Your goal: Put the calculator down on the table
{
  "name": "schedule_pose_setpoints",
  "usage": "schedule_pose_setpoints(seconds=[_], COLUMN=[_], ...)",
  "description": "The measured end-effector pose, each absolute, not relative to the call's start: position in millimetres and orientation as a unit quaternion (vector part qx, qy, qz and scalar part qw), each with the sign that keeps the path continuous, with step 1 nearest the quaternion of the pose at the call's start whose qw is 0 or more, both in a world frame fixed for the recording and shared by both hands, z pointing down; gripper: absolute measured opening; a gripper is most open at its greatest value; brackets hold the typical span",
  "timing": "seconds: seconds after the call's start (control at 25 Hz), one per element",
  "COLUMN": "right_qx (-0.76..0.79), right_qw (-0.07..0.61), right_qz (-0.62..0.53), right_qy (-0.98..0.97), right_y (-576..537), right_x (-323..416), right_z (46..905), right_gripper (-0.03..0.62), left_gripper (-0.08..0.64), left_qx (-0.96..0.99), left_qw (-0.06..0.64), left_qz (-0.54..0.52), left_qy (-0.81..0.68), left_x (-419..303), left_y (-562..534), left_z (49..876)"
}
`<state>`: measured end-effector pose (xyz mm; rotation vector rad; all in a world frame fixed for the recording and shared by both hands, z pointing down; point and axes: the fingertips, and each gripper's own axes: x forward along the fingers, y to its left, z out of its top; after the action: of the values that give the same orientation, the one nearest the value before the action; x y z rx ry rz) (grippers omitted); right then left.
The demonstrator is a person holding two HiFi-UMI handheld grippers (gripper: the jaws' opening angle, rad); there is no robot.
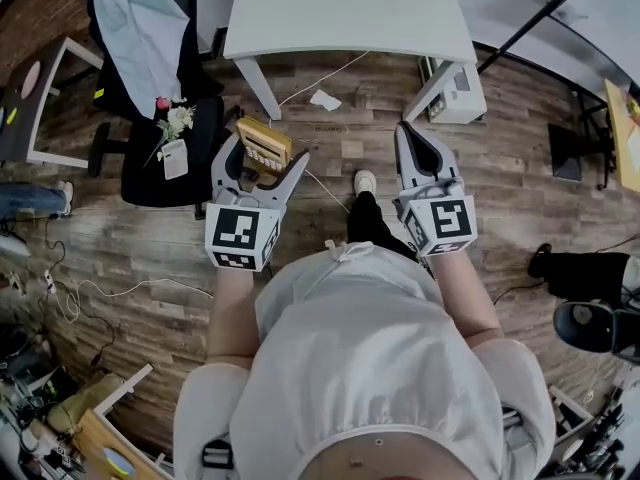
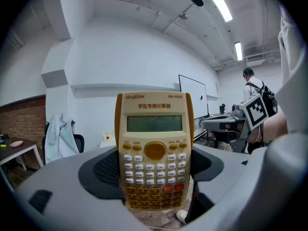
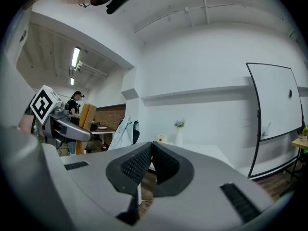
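A yellow-and-cream calculator [image 2: 154, 153] stands upright between the jaws of my left gripper [image 2: 155, 170], which is shut on its lower half. From the head view the calculator [image 1: 264, 146] sticks out in front of the left gripper [image 1: 258, 173], held above the wooden floor. My right gripper [image 1: 420, 158] is held level beside it, and its jaws meet with nothing between them [image 3: 151, 150]. The white table [image 1: 350, 13] stands ahead of both grippers. In the right gripper view the left gripper and the calculator [image 3: 86, 117] show at the far left.
A black office chair [image 1: 160, 118] with a cloth draped on it and a small bouquet stands left of the table. A white box [image 1: 455, 93] sits by the right table leg. Cables trail on the floor [image 1: 110, 288]. A whiteboard [image 3: 276, 105] stands to the right.
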<state>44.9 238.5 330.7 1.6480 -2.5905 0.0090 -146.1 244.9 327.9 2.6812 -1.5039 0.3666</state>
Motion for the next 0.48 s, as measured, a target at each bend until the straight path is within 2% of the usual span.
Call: schedule_pose_setpoints(seconds=[0.48], right_qx=[0.472], right_qw=[0.068], right_qz=[0.005], right_qy=[-0.879], right_y=[30.2], right_x=[95.7], right_z=[341.2], right_gripper=[0.006], left_gripper=[0.403], left_qx=[0.844], left_qw=[0.049], left_qz=[0.131], left_qy=[-0.518], left_x=[-75.5], left_y=[50.2], left_z=[340.3])
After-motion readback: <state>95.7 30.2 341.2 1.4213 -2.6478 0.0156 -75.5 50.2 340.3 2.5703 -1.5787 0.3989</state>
